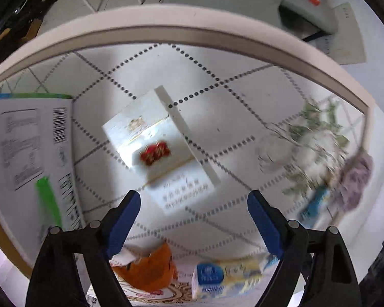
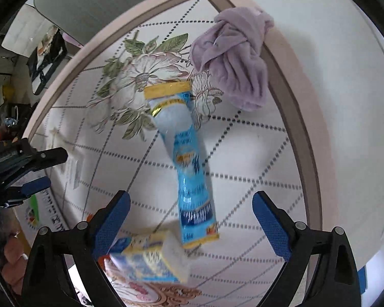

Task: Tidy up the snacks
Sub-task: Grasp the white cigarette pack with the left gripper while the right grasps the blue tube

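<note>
Blue-padded fingers (image 1: 125,220) of the left tool (image 1: 193,220) stand wide apart with nothing between them, hovering over the desk (image 1: 217,25), whose top is white with dotted diagonal lines. At far left in this view lies a large white box (image 1: 30,153) with barcodes and a green mark. Right of it, just ahead of the fingers, a white carton (image 1: 161,148) with a red emblem lies flat and tilted. Below the tool sit an orange packet (image 1: 148,271) and, to its right, a yellow-and-blue box (image 1: 227,273). Further right everything is blurred: a flower print, a blue pouch (image 1: 315,204), and a purple cloth (image 1: 355,179) at the desk's rim.

From the right wrist, the left tool (image 2: 38,171) shows at the left edge. The right tool (image 2: 192,220) is likewise spread open and empty. Its left finger is near the yellow-and-blue box (image 2: 151,258). The blue pouch (image 2: 187,163) lies lengthwise ahead, between the fingers, its far end on the flower print. The purple cloth (image 2: 235,58) is bunched at the desk's edge, upper right.
</note>
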`<action>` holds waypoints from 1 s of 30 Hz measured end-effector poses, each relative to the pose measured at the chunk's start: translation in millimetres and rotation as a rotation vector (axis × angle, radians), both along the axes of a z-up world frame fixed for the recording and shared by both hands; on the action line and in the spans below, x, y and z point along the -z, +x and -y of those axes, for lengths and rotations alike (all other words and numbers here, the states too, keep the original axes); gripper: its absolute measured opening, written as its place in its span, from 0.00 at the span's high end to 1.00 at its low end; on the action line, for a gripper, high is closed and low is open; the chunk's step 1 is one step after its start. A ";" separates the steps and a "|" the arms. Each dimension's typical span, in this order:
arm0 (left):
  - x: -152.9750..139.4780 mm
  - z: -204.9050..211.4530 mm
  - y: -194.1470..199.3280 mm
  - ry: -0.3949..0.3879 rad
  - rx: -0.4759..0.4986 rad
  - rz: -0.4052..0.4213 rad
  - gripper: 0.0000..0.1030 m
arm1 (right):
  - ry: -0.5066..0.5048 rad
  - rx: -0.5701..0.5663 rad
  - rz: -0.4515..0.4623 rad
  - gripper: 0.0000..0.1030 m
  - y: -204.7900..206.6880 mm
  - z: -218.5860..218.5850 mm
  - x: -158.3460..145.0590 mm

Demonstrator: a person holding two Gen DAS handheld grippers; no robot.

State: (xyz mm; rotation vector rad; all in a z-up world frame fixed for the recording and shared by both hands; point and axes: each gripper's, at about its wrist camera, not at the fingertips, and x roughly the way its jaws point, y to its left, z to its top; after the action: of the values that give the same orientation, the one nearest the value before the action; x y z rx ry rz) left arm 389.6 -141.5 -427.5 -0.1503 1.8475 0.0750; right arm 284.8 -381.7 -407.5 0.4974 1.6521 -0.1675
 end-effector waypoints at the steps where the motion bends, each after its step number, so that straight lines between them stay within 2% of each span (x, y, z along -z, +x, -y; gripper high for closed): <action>1: 5.7 -0.1 0.4 0.015 -0.001 -0.010 0.17 | 0.006 -0.003 -0.008 0.08 0.4 -0.4 3.4; 5: 23.6 -5.1 0.9 0.037 -0.020 -0.035 0.18 | 0.030 -0.018 -0.034 0.16 8.7 -3.7 20.3; 8: 23.9 -10.4 -0.7 0.025 -0.039 -0.018 0.24 | 0.038 -0.024 -0.046 0.27 9.0 -7.7 23.7; 9: 22.7 -10.5 -1.9 0.026 -0.033 -0.012 0.25 | 0.039 -0.027 -0.054 0.33 9.2 -8.3 26.2; 10: 20.9 -11.4 -3.1 0.027 -0.026 -0.001 0.31 | 0.042 -0.029 -0.059 0.39 9.1 -8.7 28.0; 11: 18.9 -11.1 -4.1 0.027 -0.019 0.006 0.35 | 0.040 -0.032 -0.063 0.41 6.6 -8.4 29.3; 12: 17.1 -10.3 -5.6 0.027 -0.007 0.007 0.36 | 0.027 -0.040 -0.053 0.45 7.0 -9.6 27.6; 13: 16.5 -8.3 -9.7 0.024 0.015 0.007 0.37 | 0.013 -0.052 -0.053 0.54 6.4 -10.5 27.0; 16: 11.4 -2.1 -25.1 0.023 0.065 0.018 0.40 | -0.019 -0.076 -0.060 0.72 1.0 -11.9 26.4; 22: -7.4 14.8 -54.4 0.026 0.170 0.067 0.42 | -0.039 -0.107 -0.052 0.83 -11.3 -19.1 21.4; 30: -57.8 16.8 -89.5 -0.037 0.235 0.150 0.43 | -0.008 -0.091 -0.020 0.85 -44.8 -25.0 0.9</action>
State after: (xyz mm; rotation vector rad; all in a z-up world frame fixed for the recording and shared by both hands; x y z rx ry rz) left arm 300.1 -158.4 -369.7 0.0348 1.7047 -0.1309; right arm 240.0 -356.7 -408.4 0.4151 1.6890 -0.1123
